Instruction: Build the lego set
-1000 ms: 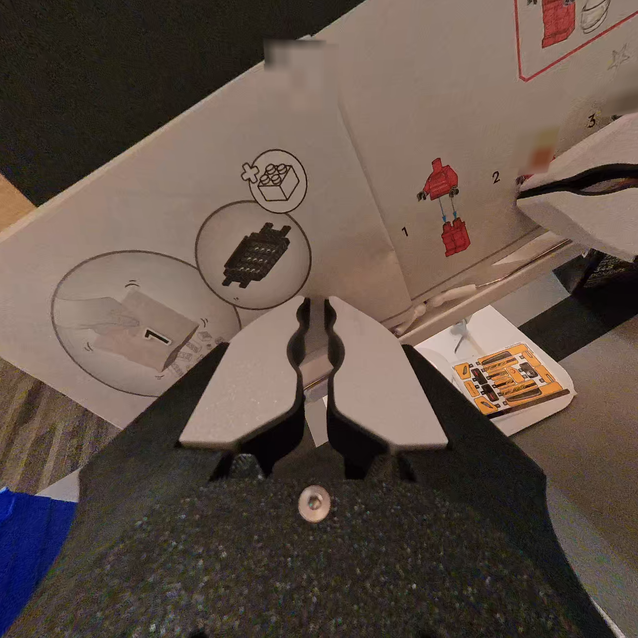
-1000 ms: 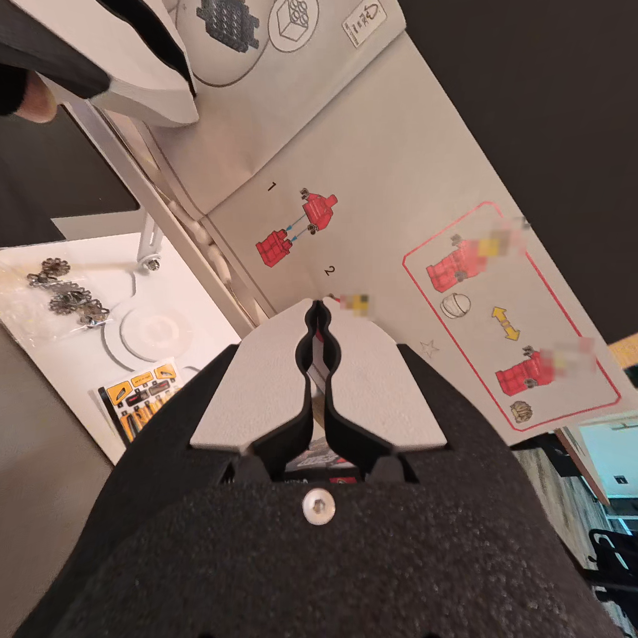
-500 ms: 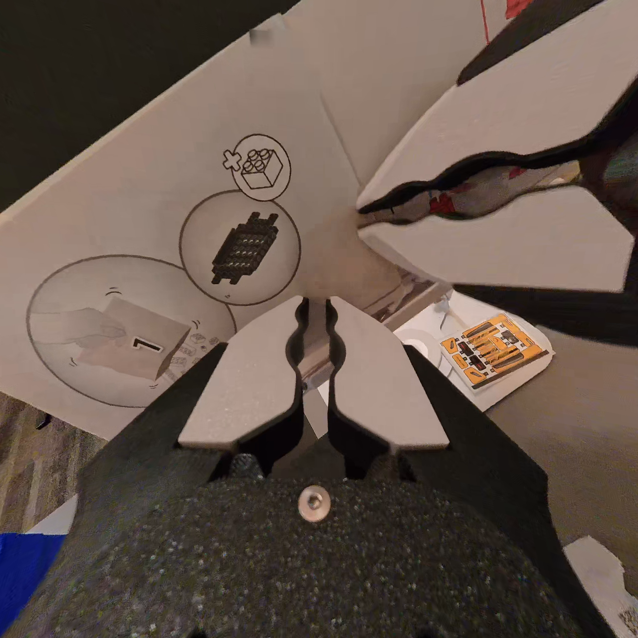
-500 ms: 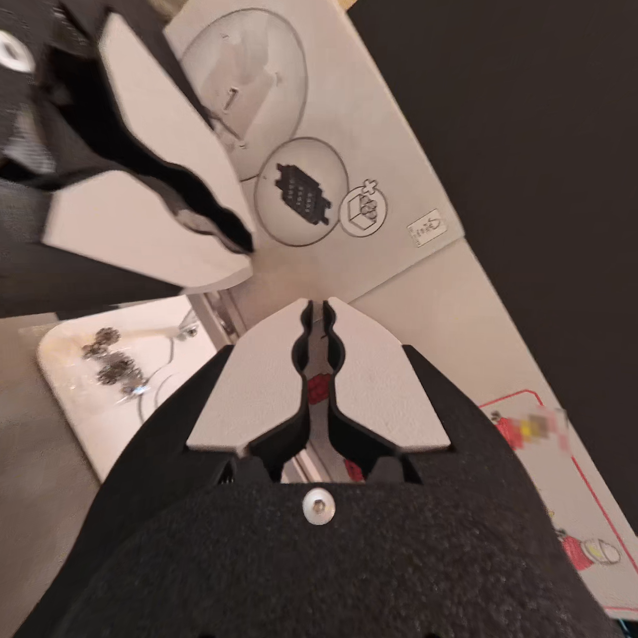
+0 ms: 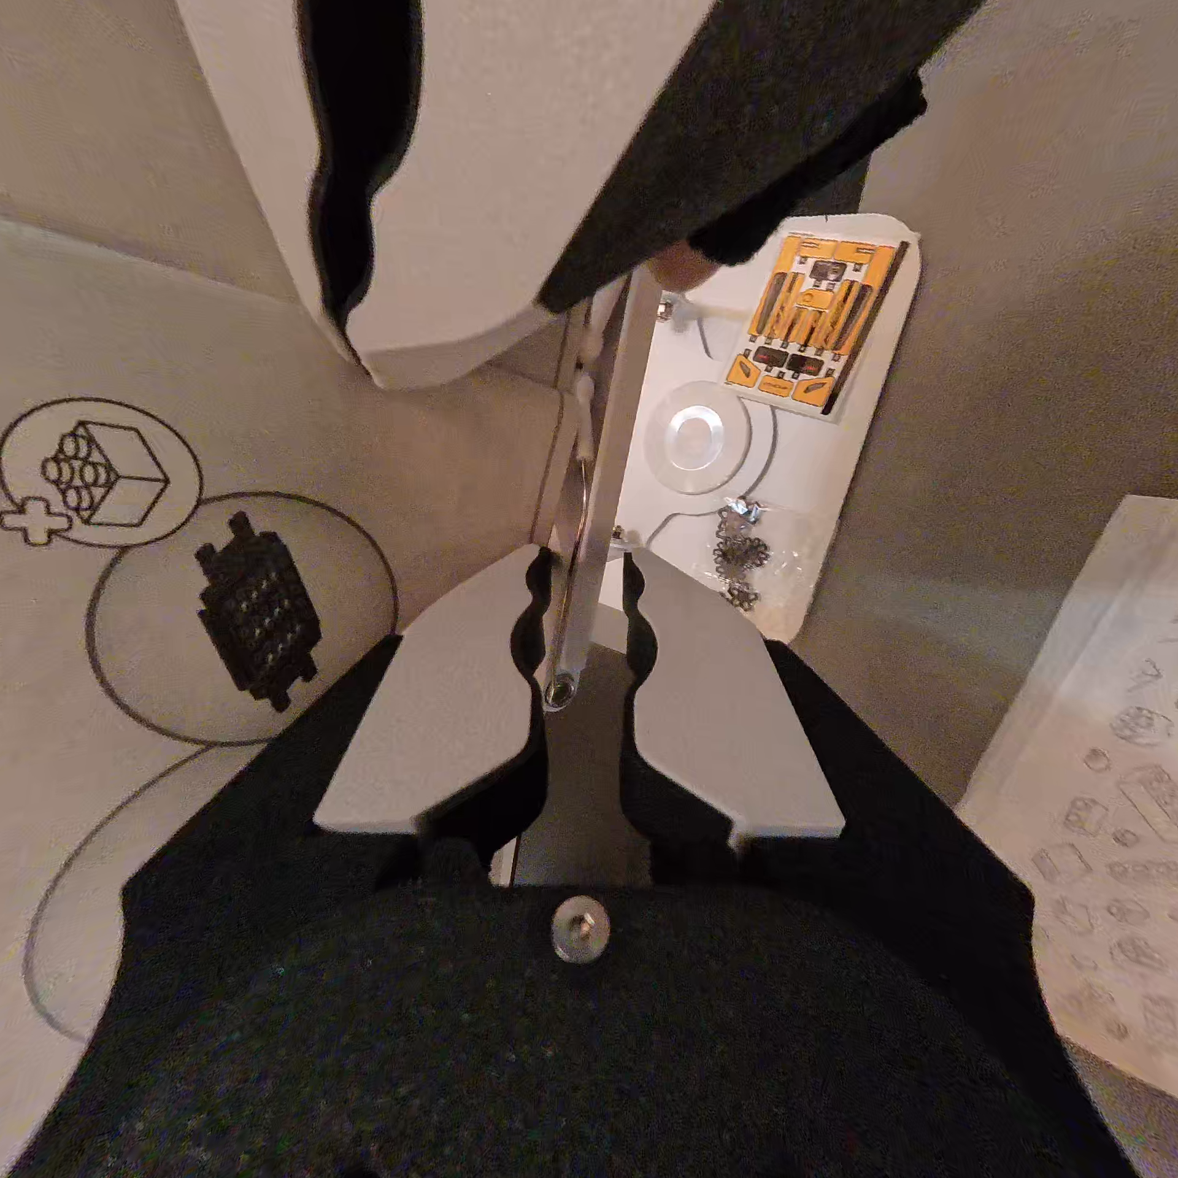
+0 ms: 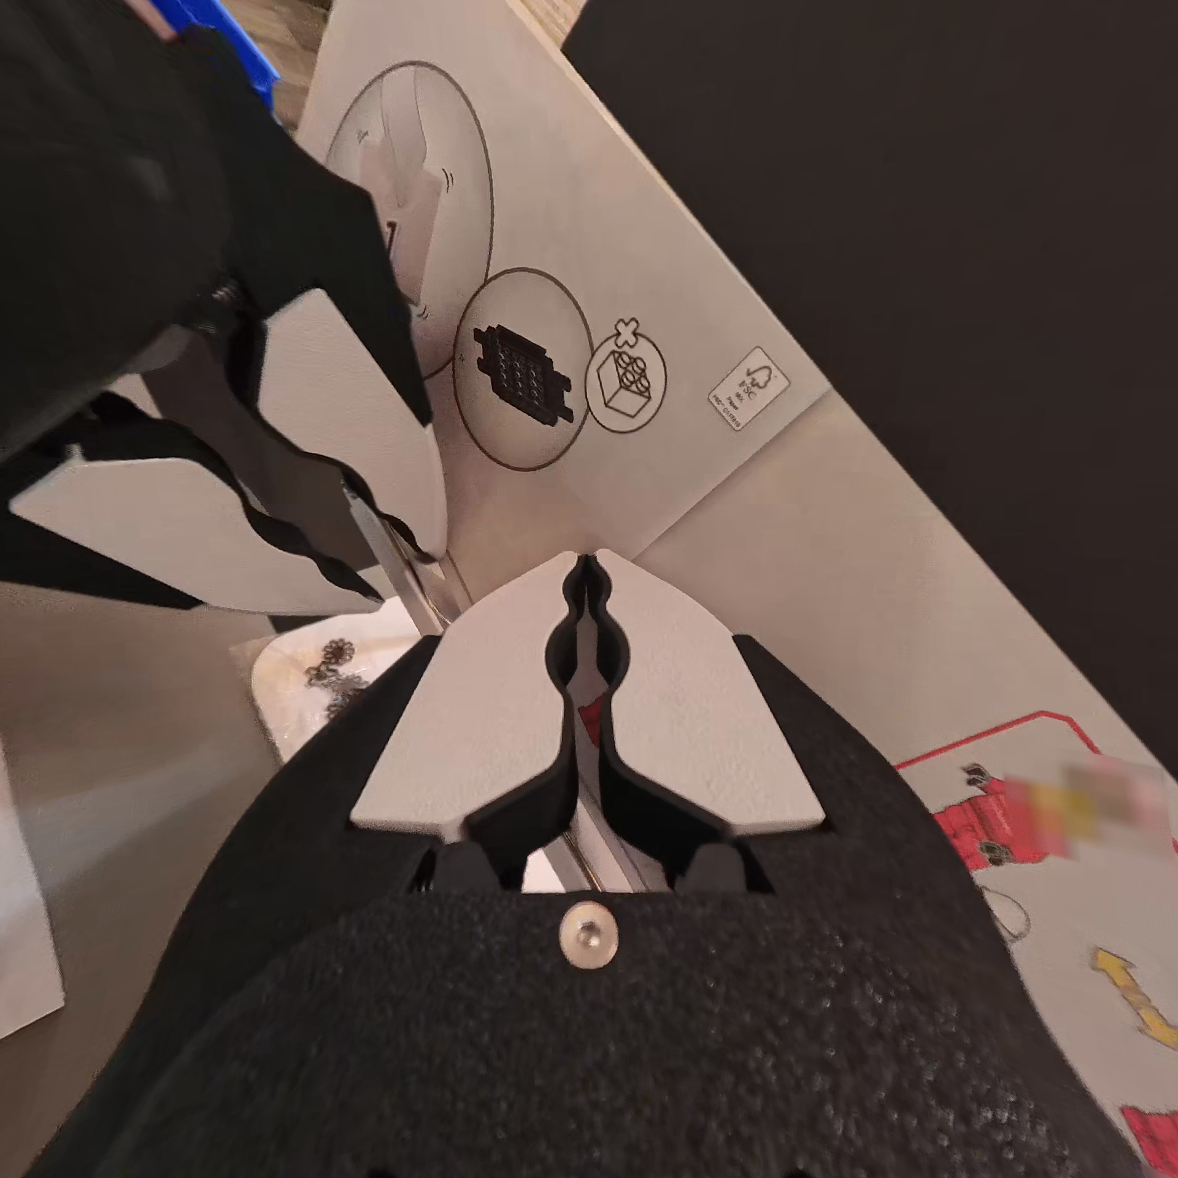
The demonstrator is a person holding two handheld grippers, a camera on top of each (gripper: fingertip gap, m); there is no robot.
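The open instruction booklet (image 5: 191, 357) leans on a white stand and also shows in the right wrist view (image 6: 669, 223). My left gripper (image 5: 584, 558) is open, with its jaws on either side of the stand's metal bar (image 5: 593, 497); I cannot tell if they touch it. It shows at the upper left of the right wrist view (image 6: 408, 570). My right gripper (image 6: 585, 561) is shut, its tips against the booklet near the fold, with nothing visible between them. It hangs at the top of the left wrist view (image 5: 357, 357).
On the stand's white base (image 5: 860, 459) lie an orange sticker sheet (image 5: 809, 331) and a clear bag of small dark parts (image 5: 739, 554). A pale sheet with part drawings (image 5: 1083, 828) lies at the right on the grey mat. A black sleeve (image 5: 733, 159) reaches in from above. About 7 centimetres separates my left fingertips from my right.
My left gripper has opened and moved in low, so its jaws now straddle the stand's bar. My right gripper has slid along the booklet toward the fold, close to the left one.
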